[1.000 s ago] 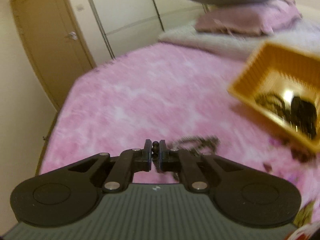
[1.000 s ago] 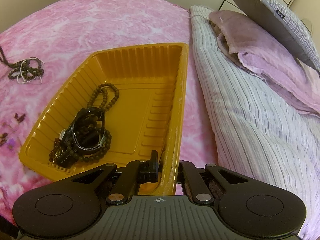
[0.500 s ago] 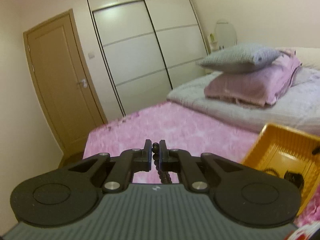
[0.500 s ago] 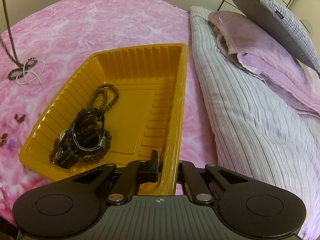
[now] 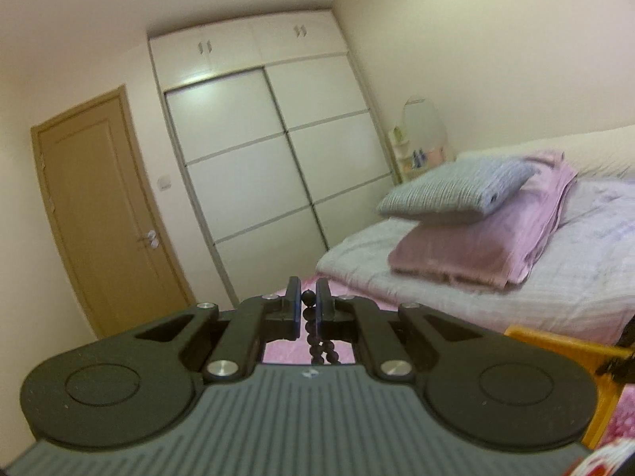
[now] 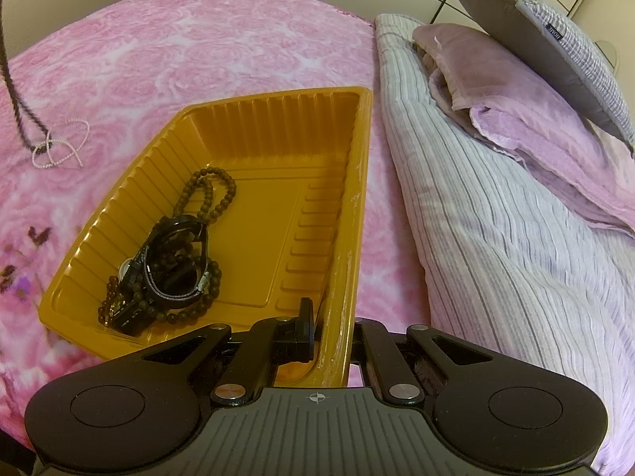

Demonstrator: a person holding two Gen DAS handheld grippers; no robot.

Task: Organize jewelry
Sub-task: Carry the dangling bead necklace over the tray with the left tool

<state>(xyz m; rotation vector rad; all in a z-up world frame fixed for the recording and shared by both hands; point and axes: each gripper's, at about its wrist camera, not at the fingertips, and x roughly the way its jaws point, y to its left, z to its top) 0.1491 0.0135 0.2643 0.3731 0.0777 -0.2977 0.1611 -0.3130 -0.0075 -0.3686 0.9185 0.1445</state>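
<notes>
From the left wrist view, the left claw (image 5: 308,309) is pinching a dark bead strand (image 5: 317,337), its top bead caught between the pads and the rest hanging below the fingers. The claw points roughly level across the room, with open air ahead as far as the white wardrobe (image 5: 270,150) and the wooden door (image 5: 107,214). To the right, the striped quilt (image 5: 555,277) carries a folded pink blanket (image 5: 496,238) topped by a grey pillow (image 5: 456,190); a corner of the orange tray (image 5: 563,347) shows at the lower right edge. From the right wrist view, the right claw (image 6: 331,327) is pressed together on the near right rim of the orange tray (image 6: 357,206), one finger inside the wall and one outside. The tray lies on the pink bedspread (image 6: 198,51), its right edge just beside the striped quilt (image 6: 496,258). A pile of jewelry (image 6: 170,265), dark beads and black bands, sits in the tray's near left corner. At far left the bead strand (image 6: 16,95) hangs taut from above, hooked through a white pearl string (image 6: 59,146) on the bedspread, well apart from the tray. A small label on the grey pillow (image 6: 555,35) is too small to read.
</notes>
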